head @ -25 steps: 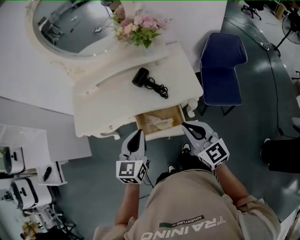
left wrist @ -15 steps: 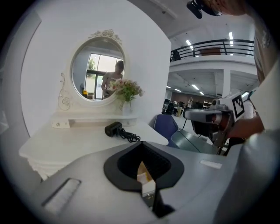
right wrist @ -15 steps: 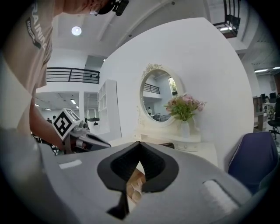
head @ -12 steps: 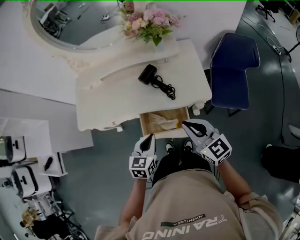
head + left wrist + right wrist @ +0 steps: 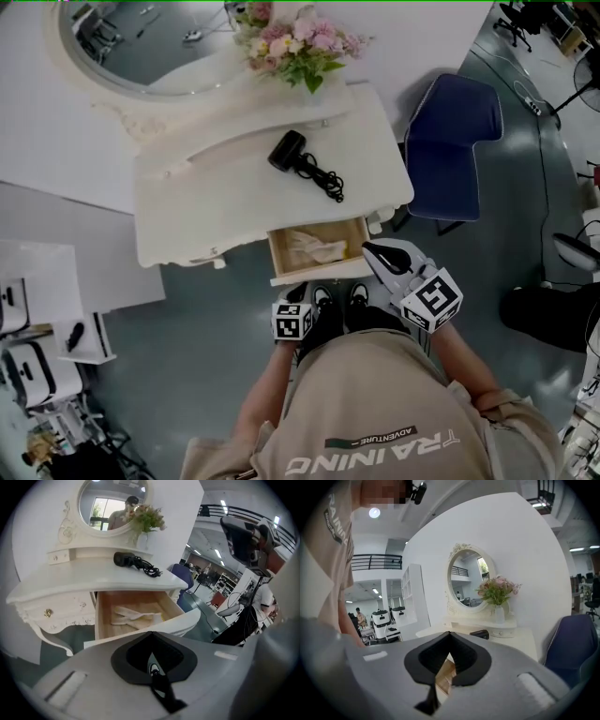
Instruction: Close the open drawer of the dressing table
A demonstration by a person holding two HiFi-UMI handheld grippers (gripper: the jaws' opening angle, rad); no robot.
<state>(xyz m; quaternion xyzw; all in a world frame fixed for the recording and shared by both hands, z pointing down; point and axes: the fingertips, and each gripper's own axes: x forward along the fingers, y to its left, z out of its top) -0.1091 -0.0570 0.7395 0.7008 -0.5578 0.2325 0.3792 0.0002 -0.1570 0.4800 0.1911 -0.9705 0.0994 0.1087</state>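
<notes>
Drawer (image 5: 317, 246) hangs open under counter (image 5: 216, 202) front edge, pulled toward 6, front panel running 9–3. R gripper (image 5: 379, 251), fingers together & empty, is by its 3 o'clock corner. L gripper (image 5: 151, 637), likewise, sits further off at 6. R looks nearer; push goes toward 12.

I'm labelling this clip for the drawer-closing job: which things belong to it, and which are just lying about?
Belong to the job: open wood-lined drawer; white dressing table; left gripper; right gripper.

Lying about: black hair dryer with cord; pink flower bouquet; round white-framed mirror; dark blue chair; pale cloth inside the drawer.
</notes>
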